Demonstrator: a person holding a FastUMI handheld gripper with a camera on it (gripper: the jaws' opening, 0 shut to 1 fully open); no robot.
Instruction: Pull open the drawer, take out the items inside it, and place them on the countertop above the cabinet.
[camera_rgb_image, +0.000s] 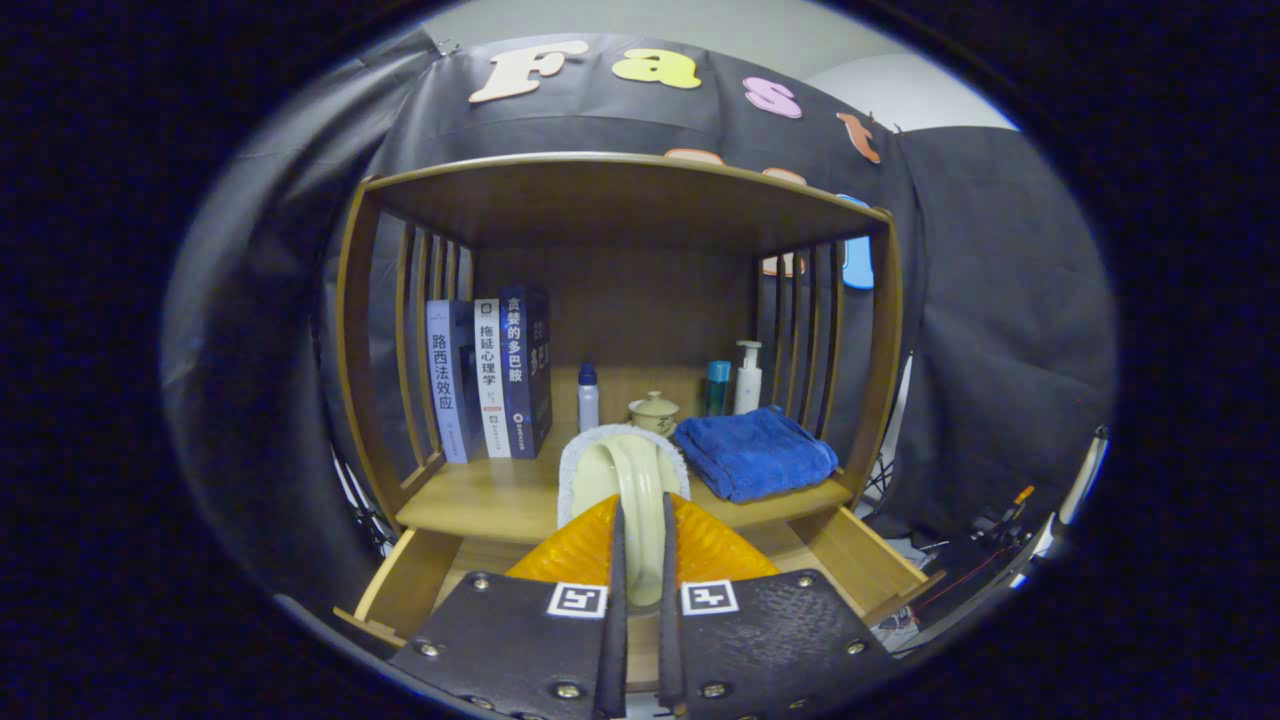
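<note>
Pinching a pale green round plate (628, 478) on edge, the tool (640, 540) is clamped on it. Near it lies the open wooden drawer (408, 592). A folded blue towel (755, 453) sits just right.

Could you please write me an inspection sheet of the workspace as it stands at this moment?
Surface: wooden countertop above the cabinet, under a slatted shelf frame; bare wood near its front edge.
Job's things: drawer pulled open below the countertop; pale green cup, seen edge-on, held above it at the countertop's front.
Clutter: three books upright at the left; small bottle; lidded pot; teal bottle; pump bottle; folded blue towel at the right.
Grippers: gripper shut on the cup, one finger on each side of its wall.
Cables: a red one on the floor to the right.
Surroundings: black cloth booth wall; stands beside the cabinet.
</note>
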